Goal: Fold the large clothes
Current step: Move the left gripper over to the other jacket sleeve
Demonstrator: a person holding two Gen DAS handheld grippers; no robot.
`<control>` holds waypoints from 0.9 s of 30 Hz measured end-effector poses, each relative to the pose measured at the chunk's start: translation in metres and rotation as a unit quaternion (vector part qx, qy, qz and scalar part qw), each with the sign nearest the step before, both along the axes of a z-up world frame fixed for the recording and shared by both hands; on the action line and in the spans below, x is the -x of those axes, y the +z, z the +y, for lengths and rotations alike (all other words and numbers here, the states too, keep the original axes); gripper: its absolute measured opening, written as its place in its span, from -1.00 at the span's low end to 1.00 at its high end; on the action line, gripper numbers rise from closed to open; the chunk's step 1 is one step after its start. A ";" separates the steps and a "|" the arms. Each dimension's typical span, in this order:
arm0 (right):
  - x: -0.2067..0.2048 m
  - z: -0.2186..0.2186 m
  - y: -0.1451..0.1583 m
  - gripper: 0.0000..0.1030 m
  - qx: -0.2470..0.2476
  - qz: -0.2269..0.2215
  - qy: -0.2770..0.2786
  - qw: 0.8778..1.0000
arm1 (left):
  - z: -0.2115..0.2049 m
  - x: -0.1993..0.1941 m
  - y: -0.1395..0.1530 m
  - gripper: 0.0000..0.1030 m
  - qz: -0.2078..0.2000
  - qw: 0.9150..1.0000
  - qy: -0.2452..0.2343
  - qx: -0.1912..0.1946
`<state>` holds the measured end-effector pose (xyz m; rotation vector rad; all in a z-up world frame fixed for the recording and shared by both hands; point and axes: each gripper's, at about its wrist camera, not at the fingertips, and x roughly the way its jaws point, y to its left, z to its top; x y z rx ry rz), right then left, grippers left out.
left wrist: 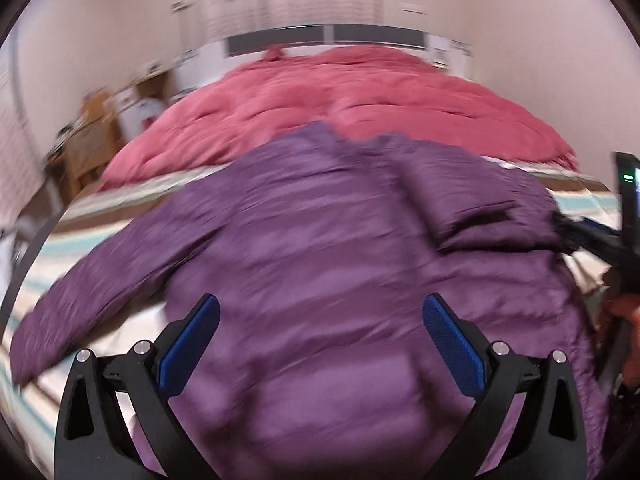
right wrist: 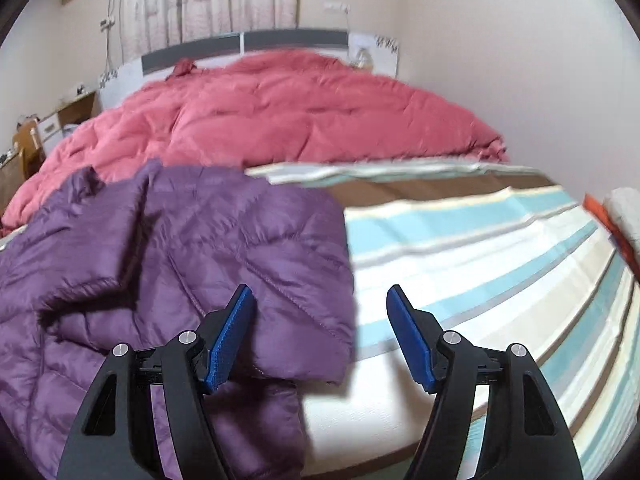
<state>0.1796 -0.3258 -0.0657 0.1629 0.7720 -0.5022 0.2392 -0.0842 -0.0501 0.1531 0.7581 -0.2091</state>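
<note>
A purple quilted puffer jacket (left wrist: 320, 256) lies spread on the striped bed sheet (left wrist: 60, 248). Its left sleeve (left wrist: 80, 300) stretches out to the left; its right sleeve (left wrist: 460, 204) is folded inward over the body. My left gripper (left wrist: 320, 340) is open and empty, hovering above the jacket's lower body. In the right wrist view the jacket (right wrist: 160, 260) fills the left side, its folded edge (right wrist: 320, 320) lying on the sheet (right wrist: 480, 260). My right gripper (right wrist: 320, 332) is open and empty above that edge. The right gripper's body (left wrist: 616, 240) shows at the left view's right border.
A pink-red duvet (left wrist: 340, 100) is bunched over the far half of the bed, against the grey headboard (left wrist: 320, 42). A wooden bedside table (left wrist: 88, 140) with clutter stands at the left. An orange and white item (right wrist: 616, 220) lies at the bed's right edge.
</note>
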 end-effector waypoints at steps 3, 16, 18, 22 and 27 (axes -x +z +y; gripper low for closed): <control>-0.014 0.010 -0.009 0.34 -0.009 0.016 0.042 0.999 | -0.037 -0.022 -0.003 0.96 0.012 0.999 -0.042 -0.001; -0.020 0.011 -0.020 0.34 0.004 0.037 0.050 0.998 | -0.133 -0.081 -0.026 0.88 -0.019 0.994 -0.061 -0.093; -0.019 0.010 -0.020 0.34 0.003 0.036 0.049 0.998 | -0.115 -0.085 -0.023 0.79 -0.023 0.997 -0.027 -0.062; -0.019 0.010 -0.022 0.34 0.002 0.035 0.049 0.998 | -0.062 -0.089 -0.020 0.79 -0.020 0.998 0.055 0.034; -0.019 0.010 -0.022 0.34 0.005 0.036 0.048 0.998 | -0.023 -0.088 -0.028 0.78 -0.002 0.990 0.086 0.114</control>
